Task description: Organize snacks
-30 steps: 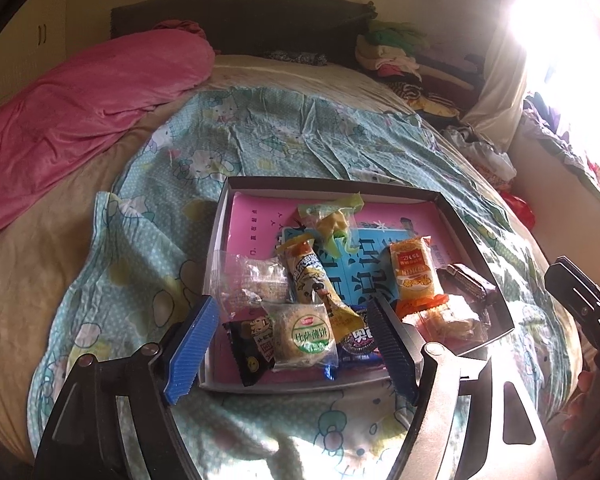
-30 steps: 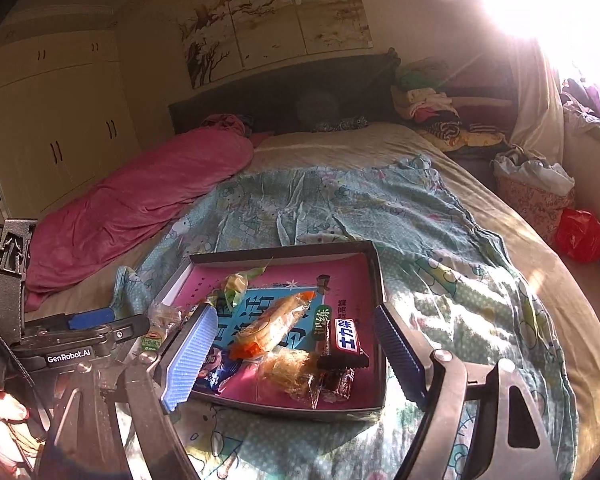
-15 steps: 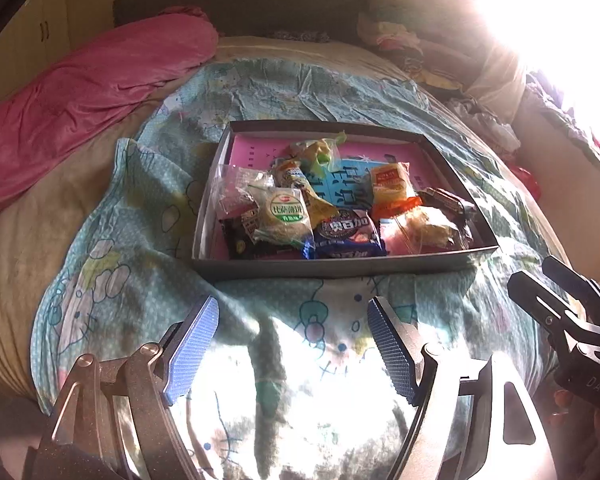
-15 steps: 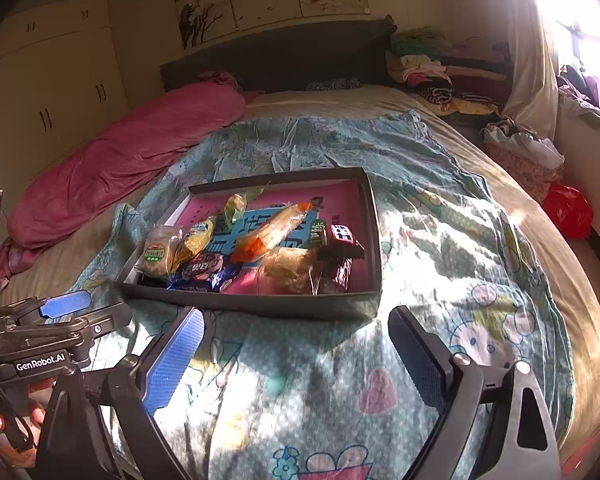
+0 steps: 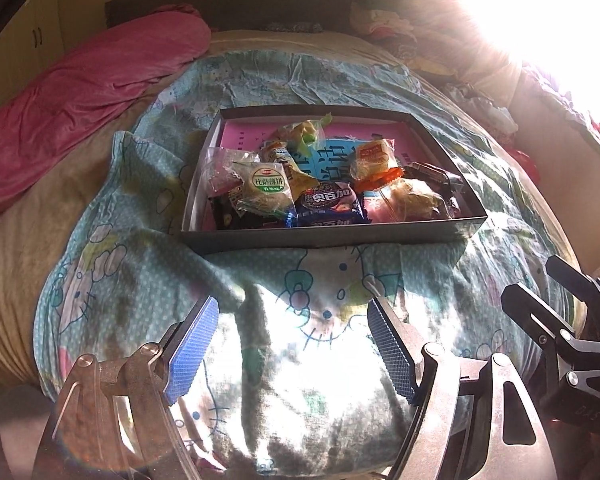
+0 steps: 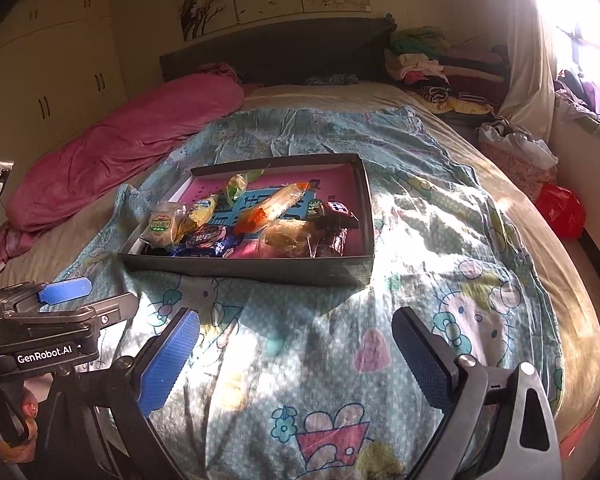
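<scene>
A shallow dark grey cardboard box (image 5: 332, 232) with a pink printed floor sits on the teal cartoon-print cotton sheet (image 5: 140, 272) in the middle of the bed. Inside lie crinkly plastic snack packets: a round green-labelled biscuit pack (image 5: 266, 188), a dark blue cookie wrapper (image 5: 328, 204), an orange-ended cake packet (image 5: 374, 162) and a yellow-green twisted candy bag (image 5: 304, 132) — all heaped toward the box's near wall.

The right wrist view alone shows the white wardrobe doors (image 6: 52, 80), the painted panels above the headboard, a red plastic bag (image 6: 560, 210) beside the bed and fingers with painted nails holding the other tool; the left wrist view reads the packet labels more clearly.

Left gripper (image 5: 292, 340), blue ribbed pads apart, holds nothing. Right gripper (image 6: 296, 356) has just been opening, its jaws wide and empty over the sheet.
</scene>
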A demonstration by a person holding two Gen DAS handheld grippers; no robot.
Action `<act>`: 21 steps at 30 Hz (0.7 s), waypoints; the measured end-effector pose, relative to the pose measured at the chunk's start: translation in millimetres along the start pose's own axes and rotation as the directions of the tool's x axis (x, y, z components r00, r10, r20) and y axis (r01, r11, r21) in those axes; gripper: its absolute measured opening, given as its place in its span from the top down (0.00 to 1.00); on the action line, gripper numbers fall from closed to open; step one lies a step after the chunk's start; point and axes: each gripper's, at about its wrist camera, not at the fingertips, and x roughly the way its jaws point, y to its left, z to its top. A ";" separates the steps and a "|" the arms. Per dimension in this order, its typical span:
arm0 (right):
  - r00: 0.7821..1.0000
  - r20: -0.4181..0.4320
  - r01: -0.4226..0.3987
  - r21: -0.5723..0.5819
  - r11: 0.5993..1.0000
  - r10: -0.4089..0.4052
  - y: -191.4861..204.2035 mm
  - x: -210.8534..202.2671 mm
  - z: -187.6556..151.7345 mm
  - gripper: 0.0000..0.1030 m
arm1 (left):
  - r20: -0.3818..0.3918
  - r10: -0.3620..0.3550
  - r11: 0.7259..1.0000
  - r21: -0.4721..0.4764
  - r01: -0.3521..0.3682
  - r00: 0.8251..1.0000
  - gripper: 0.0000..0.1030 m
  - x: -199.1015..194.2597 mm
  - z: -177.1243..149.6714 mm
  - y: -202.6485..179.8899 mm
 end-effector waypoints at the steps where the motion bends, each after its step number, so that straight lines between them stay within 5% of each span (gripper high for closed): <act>1: 1.000 0.001 0.001 0.001 1.000 -0.001 -0.3 -0.8 -0.3 0.05 | -0.001 0.002 1.000 0.001 -0.002 1.000 0.24 -0.3 -0.4 -0.1; 21: 1.000 0.008 0.025 -0.011 1.000 -0.025 1.1 -6.9 -2.0 0.05 | -0.018 0.001 1.000 -0.001 -0.001 1.000 0.24 -2.3 -2.8 2.7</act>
